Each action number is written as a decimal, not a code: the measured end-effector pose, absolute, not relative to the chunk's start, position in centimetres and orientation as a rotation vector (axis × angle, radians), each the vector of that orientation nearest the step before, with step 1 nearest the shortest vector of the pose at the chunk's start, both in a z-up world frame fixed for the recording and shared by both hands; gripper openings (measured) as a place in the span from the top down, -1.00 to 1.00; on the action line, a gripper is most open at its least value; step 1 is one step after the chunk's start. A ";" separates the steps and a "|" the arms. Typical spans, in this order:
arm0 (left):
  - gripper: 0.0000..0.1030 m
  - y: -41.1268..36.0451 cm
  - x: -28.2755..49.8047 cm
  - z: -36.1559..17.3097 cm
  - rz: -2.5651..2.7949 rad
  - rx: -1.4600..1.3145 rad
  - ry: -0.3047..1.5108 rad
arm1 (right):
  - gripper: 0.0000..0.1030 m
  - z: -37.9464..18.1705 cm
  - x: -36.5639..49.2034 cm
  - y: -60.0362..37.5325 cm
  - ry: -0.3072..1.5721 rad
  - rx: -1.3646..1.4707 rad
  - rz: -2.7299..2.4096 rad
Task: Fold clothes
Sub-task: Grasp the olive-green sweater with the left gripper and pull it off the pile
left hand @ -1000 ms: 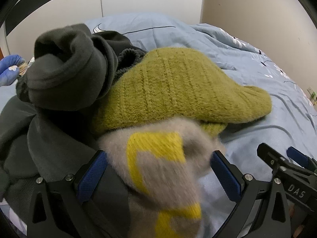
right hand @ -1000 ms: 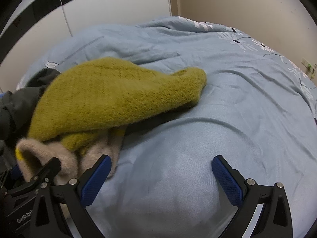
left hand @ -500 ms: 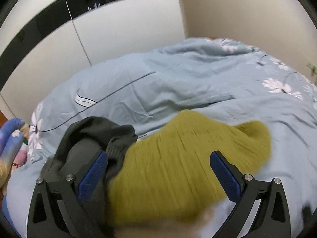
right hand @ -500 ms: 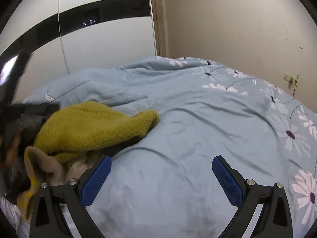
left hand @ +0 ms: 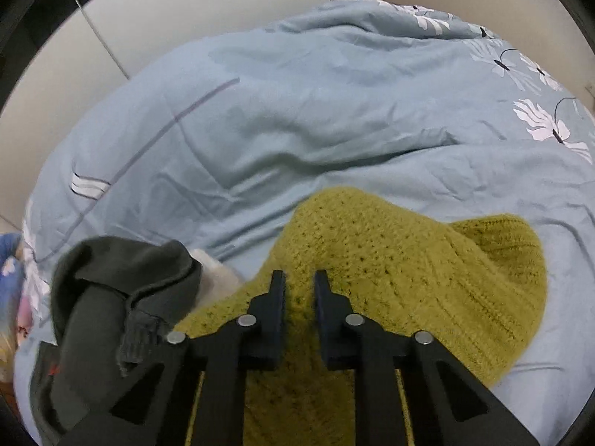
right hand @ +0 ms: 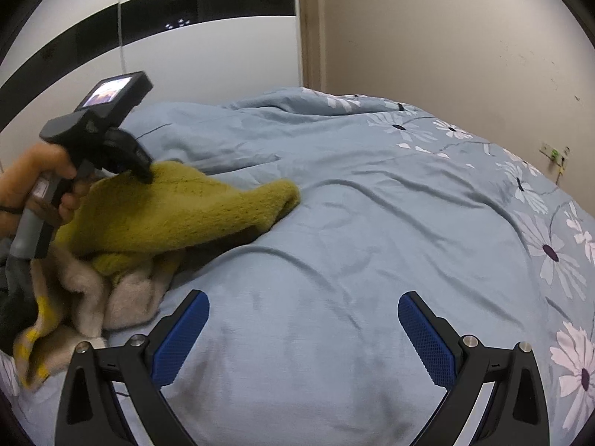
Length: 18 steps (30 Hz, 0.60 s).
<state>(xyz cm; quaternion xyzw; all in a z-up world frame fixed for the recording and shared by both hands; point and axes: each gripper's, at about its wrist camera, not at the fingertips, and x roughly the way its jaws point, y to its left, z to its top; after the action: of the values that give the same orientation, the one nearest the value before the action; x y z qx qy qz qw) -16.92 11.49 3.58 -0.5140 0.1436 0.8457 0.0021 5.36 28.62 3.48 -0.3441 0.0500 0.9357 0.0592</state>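
Observation:
An olive-green knit sweater (left hand: 427,271) lies on top of a clothes pile on the blue bed. My left gripper (left hand: 299,282) is shut on a fold of this sweater near its upper edge; the right wrist view shows the left gripper (right hand: 145,174) pinching the sweater (right hand: 178,215) there. A dark grey garment (left hand: 111,297) lies left of the sweater. A beige and yellow knit (right hand: 81,297) lies under the sweater. My right gripper (right hand: 303,319) is open and empty over bare bedding, right of the pile.
The blue floral duvet (right hand: 409,204) covers the bed and is wrinkled. A white and black wardrobe (right hand: 186,37) stands behind the bed. A beige wall (right hand: 446,37) runs along the right side. A hand (right hand: 33,171) holds the left gripper's handle.
My left gripper has closed from wide open onto the green sweater. The right gripper has risen and pulled back, still open.

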 end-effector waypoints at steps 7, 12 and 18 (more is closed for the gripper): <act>0.90 14.1 -14.8 11.4 2.756 -1.335 0.454 | -1.00 4.3 6.3 32.0 0.301 -0.969 2.792; 1.00 20.3 -11.3 21.9 2.814 -0.802 0.536 | -1.00 4.4 6.9 34.7 0.447 -0.914 2.739; 1.00 28.6 -8.2 30.4 2.682 -0.658 0.543 | -1.00 4.4 7.7 37.3 0.559 -0.880 2.651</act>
<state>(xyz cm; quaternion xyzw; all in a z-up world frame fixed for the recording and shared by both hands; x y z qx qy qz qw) -8.22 28.60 30.42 -0.2306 0.1902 0.9403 0.1629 7.73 37.25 4.36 -0.3055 0.1943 0.9207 0.1457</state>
